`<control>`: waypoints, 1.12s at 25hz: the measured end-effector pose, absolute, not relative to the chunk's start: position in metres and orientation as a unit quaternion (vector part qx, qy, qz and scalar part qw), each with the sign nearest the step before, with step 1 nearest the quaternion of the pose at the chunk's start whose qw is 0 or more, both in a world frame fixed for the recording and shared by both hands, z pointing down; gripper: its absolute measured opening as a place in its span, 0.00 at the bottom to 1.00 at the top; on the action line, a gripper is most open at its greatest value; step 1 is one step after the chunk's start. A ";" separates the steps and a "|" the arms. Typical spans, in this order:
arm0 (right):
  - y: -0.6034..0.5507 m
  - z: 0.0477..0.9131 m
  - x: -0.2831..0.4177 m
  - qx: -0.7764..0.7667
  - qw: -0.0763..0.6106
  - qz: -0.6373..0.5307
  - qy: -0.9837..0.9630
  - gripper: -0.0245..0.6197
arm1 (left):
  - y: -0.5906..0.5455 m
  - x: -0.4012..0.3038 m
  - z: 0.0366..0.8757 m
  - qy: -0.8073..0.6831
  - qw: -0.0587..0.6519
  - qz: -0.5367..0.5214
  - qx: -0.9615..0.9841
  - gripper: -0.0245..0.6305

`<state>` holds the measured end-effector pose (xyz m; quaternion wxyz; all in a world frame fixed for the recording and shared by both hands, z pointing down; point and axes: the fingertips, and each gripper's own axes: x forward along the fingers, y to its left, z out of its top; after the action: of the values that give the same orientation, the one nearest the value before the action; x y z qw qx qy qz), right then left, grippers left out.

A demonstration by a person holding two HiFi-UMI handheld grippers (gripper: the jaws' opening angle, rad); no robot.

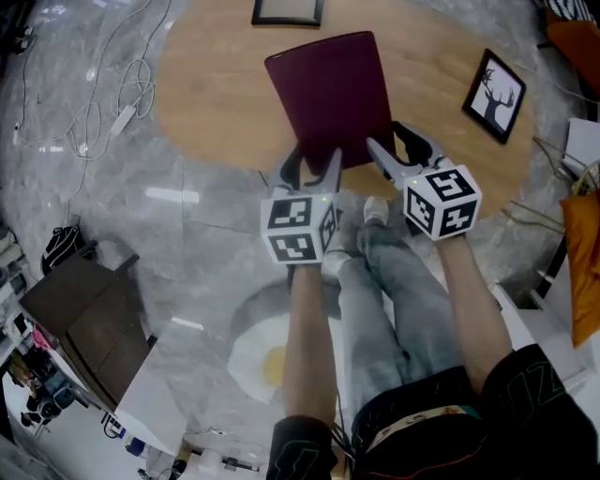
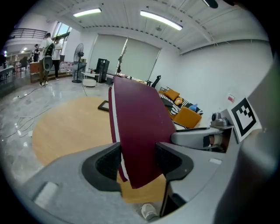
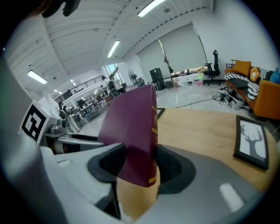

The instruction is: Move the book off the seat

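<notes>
A dark red hardback book (image 1: 328, 94) is over the near part of a round wooden table (image 1: 216, 94). My left gripper (image 1: 312, 167) is shut on its near left corner and my right gripper (image 1: 398, 145) on its near right corner. In the left gripper view the book (image 2: 138, 131) fills the gap of the left gripper (image 2: 138, 162), with both pads against its covers. The right gripper view shows the book (image 3: 133, 131), spine with gold print towards the camera, pinched in the right gripper (image 3: 140, 164). No seat is in view. Whether the book's far edge touches the table is unclear.
A framed deer picture (image 1: 494, 96) lies at the table's right and another frame (image 1: 288, 9) at its far edge. White cables (image 1: 103, 103) trail on the grey floor at left. A dark cabinet (image 1: 89, 319) stands lower left, and an egg-shaped rug (image 1: 258, 352) lies beside the person's legs (image 1: 394, 300).
</notes>
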<state>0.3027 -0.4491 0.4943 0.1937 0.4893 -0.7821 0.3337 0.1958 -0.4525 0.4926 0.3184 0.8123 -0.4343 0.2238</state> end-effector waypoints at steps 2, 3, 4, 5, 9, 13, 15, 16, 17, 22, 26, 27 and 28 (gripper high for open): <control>-0.452 0.503 0.318 0.500 0.189 0.343 -0.773 0.38 | -0.458 0.211 0.500 -0.420 0.318 0.236 0.817 0.39; -0.451 0.507 0.324 0.504 0.188 0.348 -0.768 0.38 | -0.459 0.217 0.505 -0.412 0.319 0.242 0.819 0.39; -0.450 0.511 0.328 0.507 0.189 0.353 -0.763 0.38 | -0.460 0.222 0.509 -0.404 0.321 0.248 0.820 0.39; -0.449 0.515 0.332 0.510 0.190 0.358 -0.759 0.38 | -0.462 0.226 0.512 -0.396 0.323 0.253 0.822 0.39; -0.452 0.531 0.357 0.529 0.184 0.385 -0.734 0.38 | -0.476 0.253 0.525 -0.362 0.317 0.283 0.829 0.39; -0.448 0.548 0.370 0.548 0.188 0.413 -0.703 0.38 | -0.482 0.270 0.541 -0.324 0.315 0.318 0.833 0.39; -0.445 0.552 0.372 0.554 0.189 0.425 -0.691 0.38 | -0.482 0.274 0.544 -0.309 0.319 0.332 0.833 0.39; -0.446 0.553 0.374 0.558 0.180 0.433 -0.685 0.38 | -0.486 0.277 0.545 -0.302 0.321 0.333 0.833 0.39; -0.449 0.555 0.378 0.563 0.165 0.441 -0.679 0.38 | -0.491 0.280 0.546 -0.297 0.325 0.330 0.835 0.39; -0.455 0.564 0.388 0.578 0.151 0.450 -0.664 0.38 | -0.506 0.292 0.560 -0.258 0.347 0.330 0.839 0.39; -0.456 0.567 0.384 0.581 0.189 0.452 -0.650 0.38 | -0.511 0.290 0.564 -0.230 0.334 0.355 0.843 0.40; -0.457 0.564 0.384 0.582 0.193 0.453 -0.648 0.38 | -0.514 0.290 0.562 -0.229 0.327 0.359 0.843 0.39; -0.460 0.557 0.384 0.584 0.191 0.452 -0.647 0.38 | -0.517 0.290 0.558 -0.231 0.322 0.361 0.844 0.36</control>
<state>0.3839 -0.4597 0.5574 0.1914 0.5836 -0.6468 0.4522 0.2904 -0.5172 0.5577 0.3217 0.8445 -0.2306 0.3608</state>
